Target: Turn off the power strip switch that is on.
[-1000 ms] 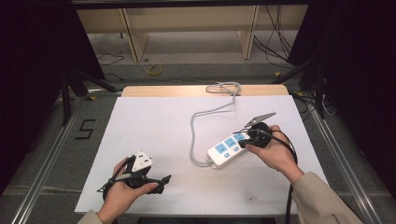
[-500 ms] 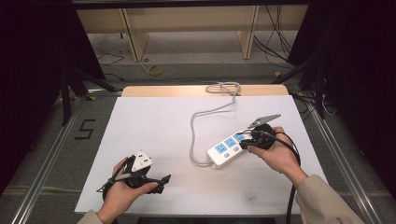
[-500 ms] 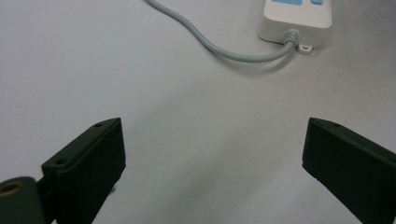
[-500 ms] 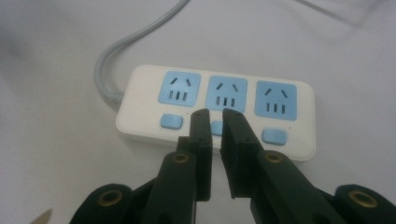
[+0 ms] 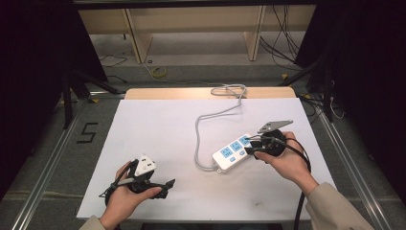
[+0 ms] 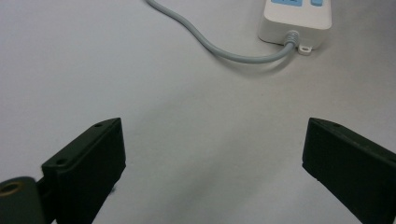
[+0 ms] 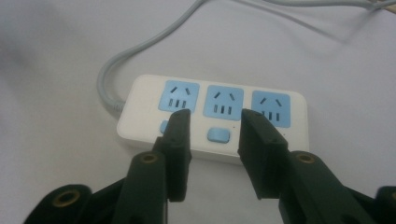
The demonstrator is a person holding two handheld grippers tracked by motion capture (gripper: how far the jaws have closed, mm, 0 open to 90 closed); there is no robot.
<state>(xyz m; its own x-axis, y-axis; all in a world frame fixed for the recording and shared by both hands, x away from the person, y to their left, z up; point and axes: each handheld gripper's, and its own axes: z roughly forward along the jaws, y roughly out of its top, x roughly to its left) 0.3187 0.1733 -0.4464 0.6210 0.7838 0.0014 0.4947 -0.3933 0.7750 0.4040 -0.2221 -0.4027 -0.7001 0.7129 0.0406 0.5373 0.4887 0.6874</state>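
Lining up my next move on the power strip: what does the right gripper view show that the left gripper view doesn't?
The right gripper view shows the power strip's face: three blue sockets and the blue switches below, with the middle switch between the right gripper's jaws, which have just been opening and clamp nothing. The left gripper view shows the strip's cable end with its small mounting tab and the left gripper's jaws wide apart over bare table. Both show the strip, its grey cable and the white tabletop.

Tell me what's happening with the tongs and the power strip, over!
Right tongs just opening above power strip, nothing gripped. Left tongs wide open, empty. Grey cord loops clear.
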